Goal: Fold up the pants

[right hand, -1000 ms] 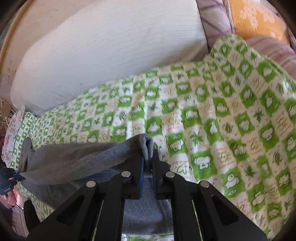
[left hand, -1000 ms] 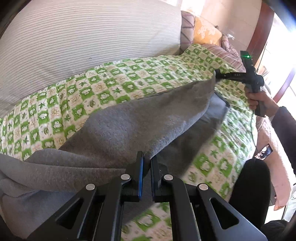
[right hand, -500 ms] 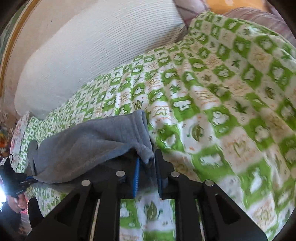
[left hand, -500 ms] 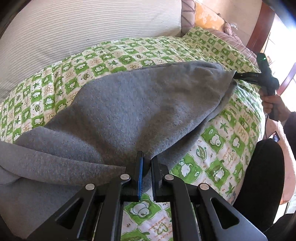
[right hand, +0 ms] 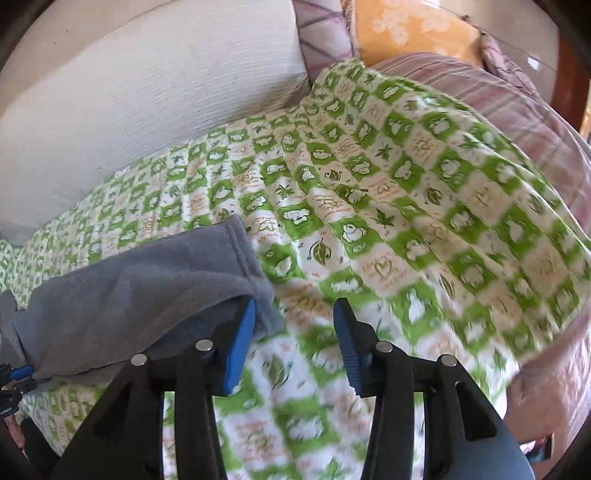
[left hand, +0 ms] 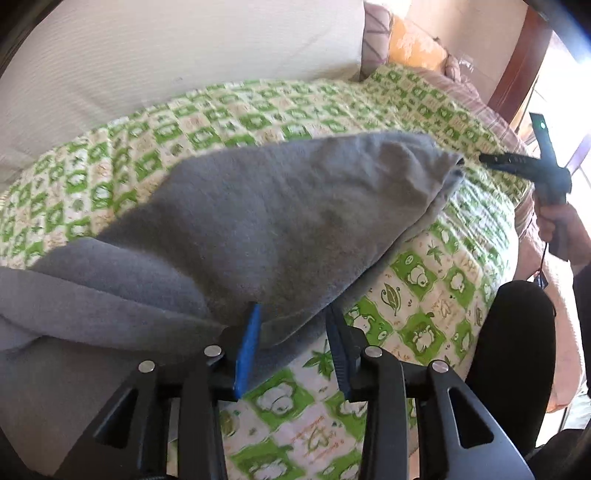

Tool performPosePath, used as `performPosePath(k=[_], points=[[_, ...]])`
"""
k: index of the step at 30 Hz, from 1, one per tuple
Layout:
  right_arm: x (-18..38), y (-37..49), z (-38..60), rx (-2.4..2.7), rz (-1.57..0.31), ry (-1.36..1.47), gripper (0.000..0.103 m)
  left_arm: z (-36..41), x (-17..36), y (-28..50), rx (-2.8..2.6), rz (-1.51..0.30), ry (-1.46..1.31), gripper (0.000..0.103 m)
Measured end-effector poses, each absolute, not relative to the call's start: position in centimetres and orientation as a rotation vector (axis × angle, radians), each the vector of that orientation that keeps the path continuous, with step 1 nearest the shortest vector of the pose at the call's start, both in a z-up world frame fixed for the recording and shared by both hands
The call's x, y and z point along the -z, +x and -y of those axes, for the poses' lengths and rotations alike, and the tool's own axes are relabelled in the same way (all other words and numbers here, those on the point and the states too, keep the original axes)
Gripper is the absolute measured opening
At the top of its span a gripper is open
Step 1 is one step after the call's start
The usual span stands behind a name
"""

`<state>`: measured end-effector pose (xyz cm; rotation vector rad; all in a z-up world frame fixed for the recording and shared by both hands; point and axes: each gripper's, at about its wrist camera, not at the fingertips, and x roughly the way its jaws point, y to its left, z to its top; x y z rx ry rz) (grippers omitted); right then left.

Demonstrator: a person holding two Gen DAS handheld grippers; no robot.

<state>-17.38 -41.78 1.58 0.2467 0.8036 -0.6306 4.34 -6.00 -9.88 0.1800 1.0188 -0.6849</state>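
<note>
The grey fleece pants (left hand: 280,221) lie folded over on the green checked bedspread (left hand: 436,280). My left gripper (left hand: 293,339) is open, its jaws on either side of the near edge of the cloth, which rests on the bed. My right gripper (right hand: 295,332) is open just right of the pants' far end (right hand: 155,291), which lies flat; its left finger touches the cloth edge. The right gripper also shows in the left wrist view (left hand: 517,162), just beyond the pants' far corner.
A large white striped pillow (left hand: 166,62) lies along the back. Pink striped bedding (right hand: 517,110) and an orange cushion (right hand: 413,29) are at the far right. A dark wooden bedpost (left hand: 521,59) stands at the right. The person's dark-clad leg (left hand: 513,354) is by the bed edge.
Both grippers have opened and let go of the pants. The folded layer has dropped onto the bed. The right gripper has drawn slightly away from the cloth's end.
</note>
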Motion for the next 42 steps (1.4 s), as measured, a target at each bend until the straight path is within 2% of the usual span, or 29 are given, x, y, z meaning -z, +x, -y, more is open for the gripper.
performPosePath(k=[6,17,21,25,29,31,42], points=[[-1.2,-15.3,34.2,0.377,-0.797,0.283,0.046,0.3,7.6,5.1,0.605,-0.976,0.122,0.037],[1.0,-4.1,18.1,-0.103,-0.858,0.318,0.047,-14.2,4.7,8.7,0.351,-0.941,0.006,0.041],[1.9,-0.6,13.4,-0.21,-0.901,0.289,0.047,-18.2,3.8,10.3,0.301,-0.932,-0.009,0.054],[2.5,1.8,9.7,-0.279,-0.935,0.258,0.049,-21.7,3.4,12.8,0.263,-0.934,-0.027,0.056],[3.4,3.8,6.8,-0.331,-0.97,0.233,0.052,-24.4,3.9,15.8,0.246,-0.959,-0.064,0.058],[4.0,4.8,5.9,-0.343,-0.99,0.224,0.053,-25.4,4.3,17.6,0.239,-0.981,-0.062,0.063],[7.7,10.6,2.9,-0.372,-1.094,0.207,0.053,-26.7,9.1,26.4,0.192,-1.12,-0.006,0.068]])
